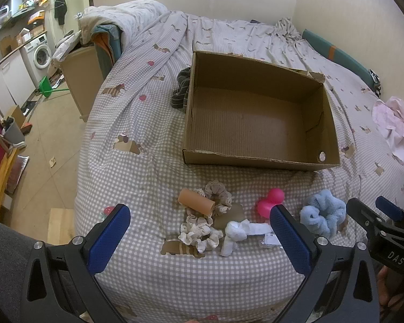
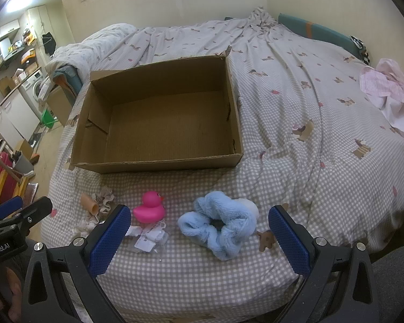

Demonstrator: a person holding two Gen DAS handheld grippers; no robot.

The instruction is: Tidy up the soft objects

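Note:
An empty cardboard box (image 1: pixel 326 123) (image 2: pixel 159 164) sits on the checked bedspread. In front of it lie a pink rubber duck (image 1: pixel 270 200) (image 2: pixel 150 207), a fluffy blue scrunchie (image 1: pixel 324 214) (image 2: pixel 220 223), a beige lace scrunchie (image 1: pixel 219 195) (image 2: pixel 103 199), a tan tube (image 1: pixel 195 201) (image 2: pixel 90 204), a cream scrunchie (image 1: pixel 199 232) and a white cloth bundle (image 1: pixel 235 235). My left gripper (image 1: pixel 199 239) stands open above the cream scrunchie and white bundle. Open too, my right gripper (image 2: pixel 196 237) hovers over the blue scrunchie. Neither holds anything.
A dark striped cloth (image 1: pixel 181 88) lies beside the box's left wall. Pink clothing (image 1: pixel 396 126) (image 2: pixel 390 94) lies at the bed's right. A small plastic packet (image 2: pixel 150 238) rests near the duck. The bed's edge drops to the floor on the left, near a wooden cabinet (image 1: pixel 80 80).

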